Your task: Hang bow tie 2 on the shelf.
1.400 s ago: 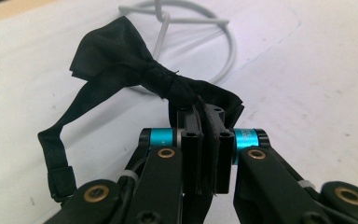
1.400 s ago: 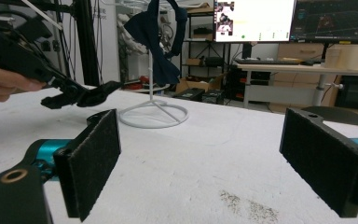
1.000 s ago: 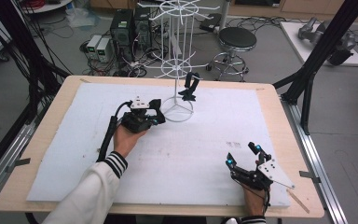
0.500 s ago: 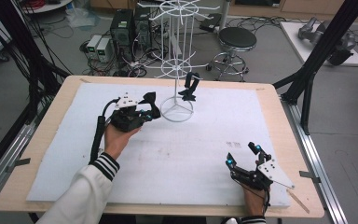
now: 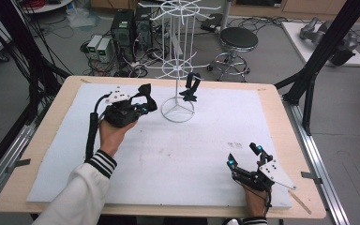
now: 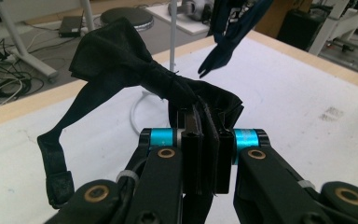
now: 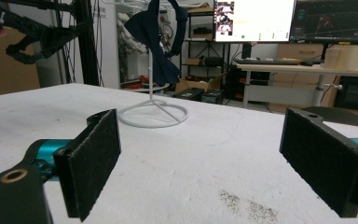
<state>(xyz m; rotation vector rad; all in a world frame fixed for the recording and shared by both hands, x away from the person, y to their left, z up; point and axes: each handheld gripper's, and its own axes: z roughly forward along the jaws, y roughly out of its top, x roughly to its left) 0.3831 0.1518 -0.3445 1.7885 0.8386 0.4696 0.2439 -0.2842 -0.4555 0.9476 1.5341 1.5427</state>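
The left gripper (image 5: 143,101) is pinching a black fabric bow tie (image 6: 121,65) tight between its pads, carrying it above the white mat (image 5: 168,154) just beside the white wire display rack (image 5: 178,70). One dark bow tie (image 5: 191,86) is already hanging there, apparently hooked. Hanging this one remains. The right gripper (image 5: 243,157) is resting wide open, empty, near the table's front edge.

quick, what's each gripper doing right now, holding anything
Left gripper: shut on the black bow tie, lifted above the table.
Right gripper: open, nothing between its pads, low over the white mat.
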